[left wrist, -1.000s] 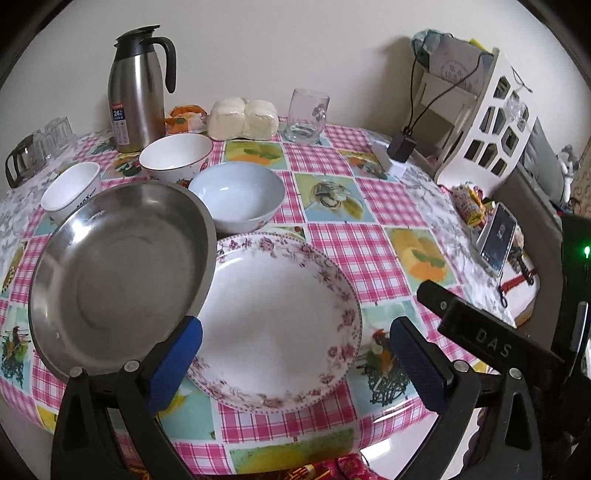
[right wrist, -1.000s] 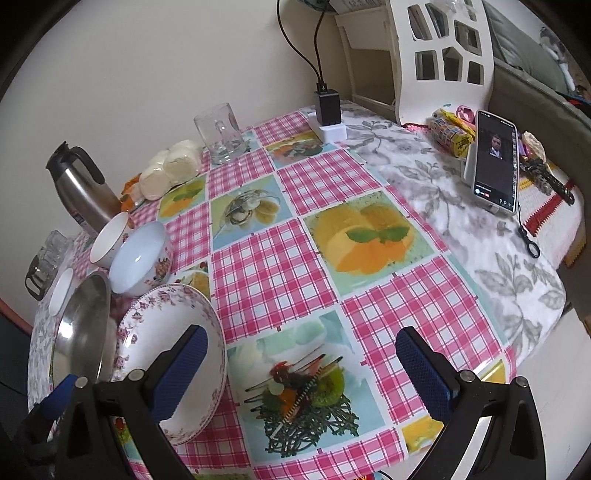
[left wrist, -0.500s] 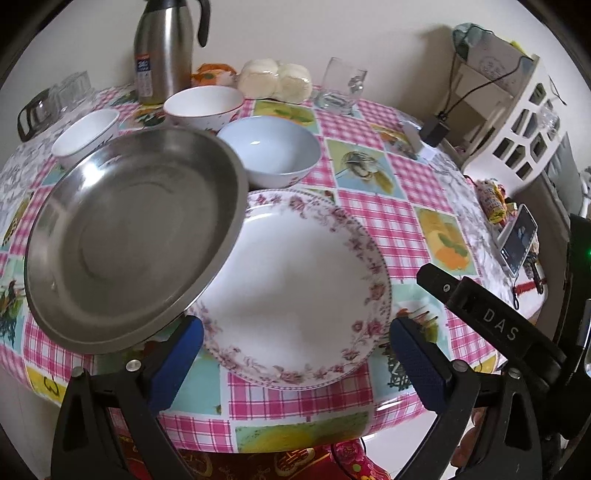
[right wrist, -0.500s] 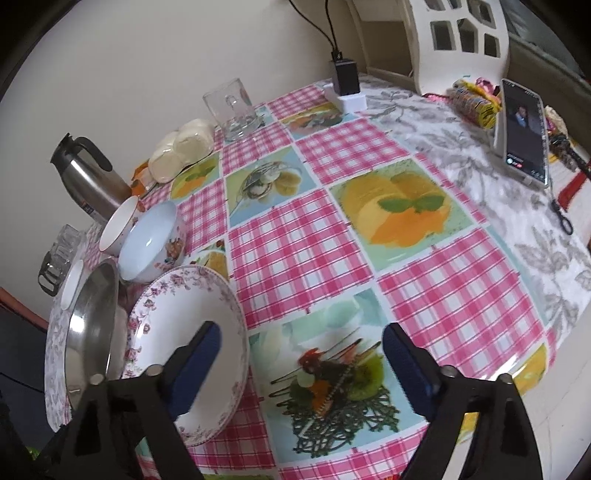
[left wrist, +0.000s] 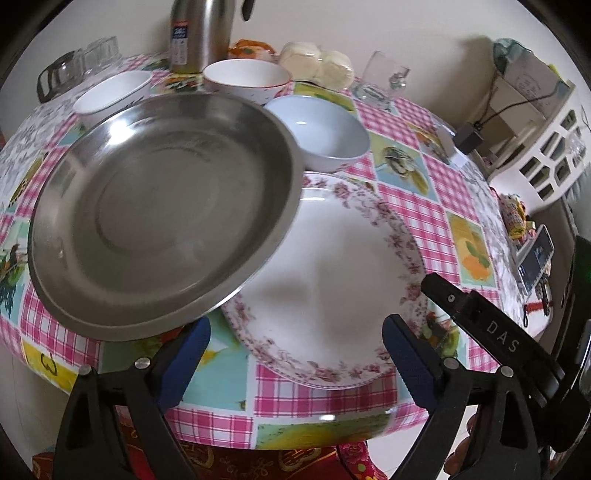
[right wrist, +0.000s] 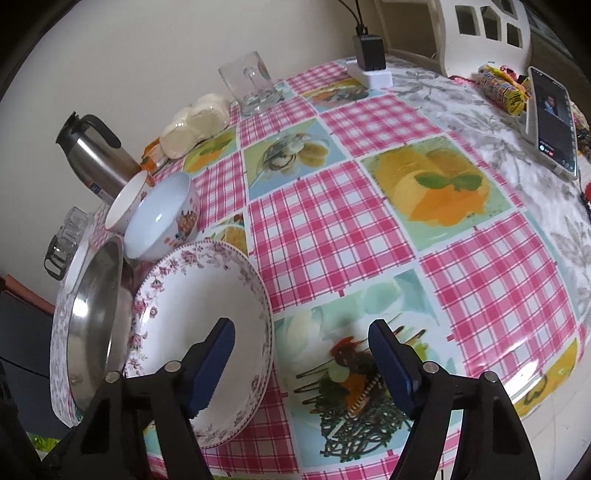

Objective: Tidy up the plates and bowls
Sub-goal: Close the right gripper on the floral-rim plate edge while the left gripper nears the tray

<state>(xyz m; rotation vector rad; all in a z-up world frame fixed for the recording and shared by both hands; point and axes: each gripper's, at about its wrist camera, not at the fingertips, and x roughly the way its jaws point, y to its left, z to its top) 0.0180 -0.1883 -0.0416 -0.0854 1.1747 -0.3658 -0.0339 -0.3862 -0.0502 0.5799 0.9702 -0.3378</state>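
A white plate with a pink floral rim (left wrist: 332,280) lies near the table's front edge. A steel plate (left wrist: 159,229) sits tilted at its left, its right edge over the floral plate's left rim. My left gripper (left wrist: 295,354) hangs over the floral plate's near rim. Its jaws are closing, wide apart, and its pads touch nothing. My right gripper (right wrist: 301,365) straddles the floral plate's (right wrist: 207,302) right rim, one finger over the plate, the other over the cloth. Its jaws are closing and its pads are clear of the rim. Behind stand a pale blue bowl (left wrist: 317,136), a red-rimmed white bowl (left wrist: 245,79) and a small white bowl (left wrist: 110,92).
A steel thermos (left wrist: 201,33), wrapped buns (left wrist: 317,64), a glass mug (left wrist: 380,81) and glass cups (left wrist: 74,66) line the back by the wall. A phone (right wrist: 554,122), a charger (right wrist: 369,55) and a white rack (left wrist: 546,147) stand at the right. The checked cloth (right wrist: 332,229) right of the plates is bare.
Both grippers have sunk toward the floral plate, which now looks larger in both views. The right jaws have narrowed clearly, the left only slightly. The dishes have not moved.
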